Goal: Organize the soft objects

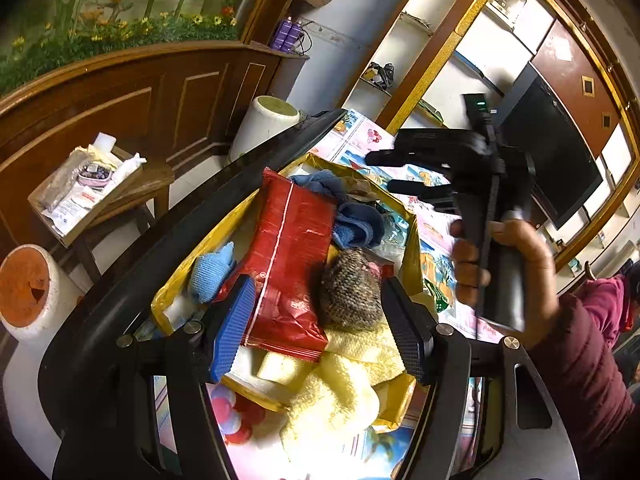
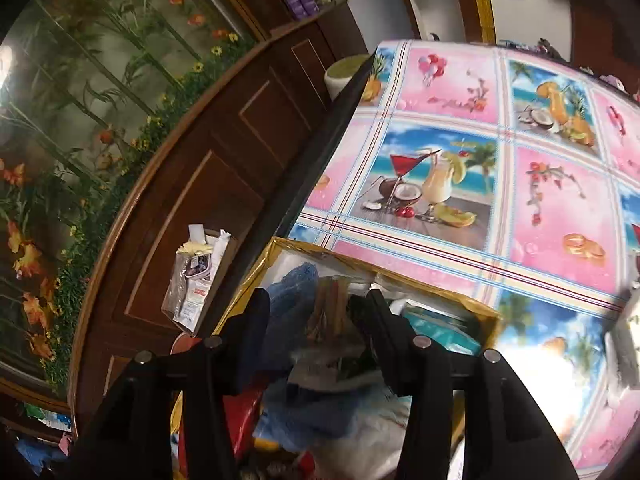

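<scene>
- A yellow-lined box [image 1: 412, 256] is seen on a table covered with a pink and blue printed cloth [image 2: 520, 184]. The box is already crowded: a red foil packet [image 1: 288, 256], blue towels [image 1: 356, 220], a light blue knitted piece [image 1: 212, 268], a speckled grey-brown knitted item [image 1: 348, 292] and a pale yellow knitted cloth [image 1: 352, 364] are gathered in it.
- The sorting is judged to be well advanced, though the yellow cloth spills over the near rim and may yet need tucking in.
- The left gripper [image 1: 320, 332] is held spread, nothing clasped; the red packet and the speckled item lie between and just beyond its fingers.
- The right gripper [image 2: 316, 312] is seen parted over the box's far end, with a blue towel [image 2: 292, 284] and blurred contents between its fingers; no grasp can be made out.
</scene>
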The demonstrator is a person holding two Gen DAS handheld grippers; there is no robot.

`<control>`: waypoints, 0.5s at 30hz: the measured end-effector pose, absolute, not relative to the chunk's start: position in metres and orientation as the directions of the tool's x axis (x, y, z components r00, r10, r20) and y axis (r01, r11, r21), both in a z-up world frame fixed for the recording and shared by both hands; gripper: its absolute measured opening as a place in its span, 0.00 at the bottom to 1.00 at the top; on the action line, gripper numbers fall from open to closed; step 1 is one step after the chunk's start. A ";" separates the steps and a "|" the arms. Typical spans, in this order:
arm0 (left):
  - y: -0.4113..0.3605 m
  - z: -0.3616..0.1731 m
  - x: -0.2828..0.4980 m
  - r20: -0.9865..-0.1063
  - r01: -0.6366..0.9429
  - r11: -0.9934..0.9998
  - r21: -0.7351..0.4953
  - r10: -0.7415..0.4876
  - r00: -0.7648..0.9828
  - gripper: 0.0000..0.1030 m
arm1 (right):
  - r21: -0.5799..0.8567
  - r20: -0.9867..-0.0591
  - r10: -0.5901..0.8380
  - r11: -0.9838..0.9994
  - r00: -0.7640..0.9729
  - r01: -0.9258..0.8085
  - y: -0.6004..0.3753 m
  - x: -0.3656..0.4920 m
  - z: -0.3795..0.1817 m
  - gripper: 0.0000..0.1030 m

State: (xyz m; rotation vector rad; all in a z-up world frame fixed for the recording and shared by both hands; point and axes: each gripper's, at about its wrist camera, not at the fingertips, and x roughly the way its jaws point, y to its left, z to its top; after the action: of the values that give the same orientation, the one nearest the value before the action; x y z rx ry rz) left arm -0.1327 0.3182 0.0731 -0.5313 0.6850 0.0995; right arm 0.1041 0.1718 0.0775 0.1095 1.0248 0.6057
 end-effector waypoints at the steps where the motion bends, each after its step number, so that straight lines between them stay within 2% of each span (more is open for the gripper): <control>1: 0.314 0.076 -0.135 -0.624 -0.257 0.870 -0.421 -0.072 0.778 0.64 | 0.364 -0.762 0.529 0.827 0.372 -0.429 0.168 0.100 0.081 0.48; 4: 0.300 0.083 -0.140 -0.620 -0.263 0.893 -0.366 -0.023 0.784 0.64 | 0.369 -0.742 0.563 0.797 0.365 -0.478 0.148 0.074 0.093 0.49; 10: 0.265 0.098 -0.152 -0.606 -0.286 0.932 -0.224 0.097 0.790 0.64 | 0.307 -0.723 0.570 0.772 0.391 -0.556 0.093 0.007 0.100 0.57; 15: 0.235 0.102 -0.156 -0.611 -0.274 0.951 -0.140 0.135 0.780 0.64 | 0.262 -0.716 0.534 0.803 0.451 -0.534 0.038 -0.030 0.088 0.59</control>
State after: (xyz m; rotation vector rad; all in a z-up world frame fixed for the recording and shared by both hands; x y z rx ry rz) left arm -0.1564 0.2347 0.1019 -0.2275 0.6394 0.2228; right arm -0.0296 0.0384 0.0877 -0.0010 0.8840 0.6600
